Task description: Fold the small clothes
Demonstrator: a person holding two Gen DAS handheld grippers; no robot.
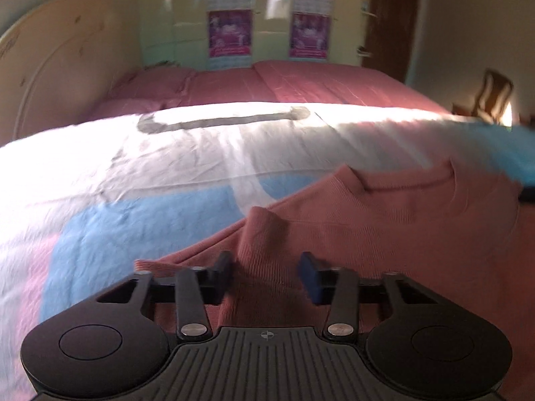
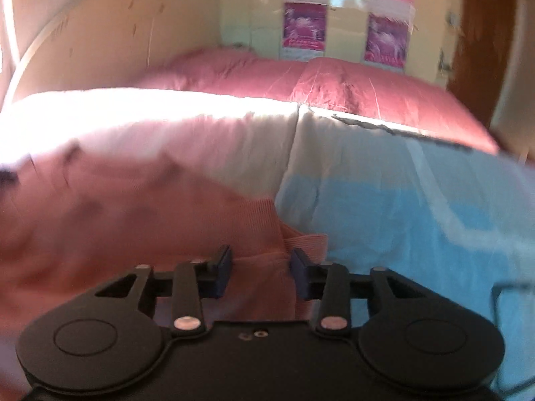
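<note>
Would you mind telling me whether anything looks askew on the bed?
The pink garment lies rumpled: a fold of it bunches up between the left gripper's open jaws, and its ribbed hem is crumpled by the right gripper.

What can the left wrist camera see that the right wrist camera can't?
Only the left wrist view shows a wooden chair at the far right and a dark grey bar shape printed on the bedspread. Only the right wrist view shows the pink garment's ribbed edge lying on the blue patch of bedspread. Both show the pink garment, the pastel bedspread, the purple posters, and their own tongs, left tongs and right tongs, with fabric between them.
</note>
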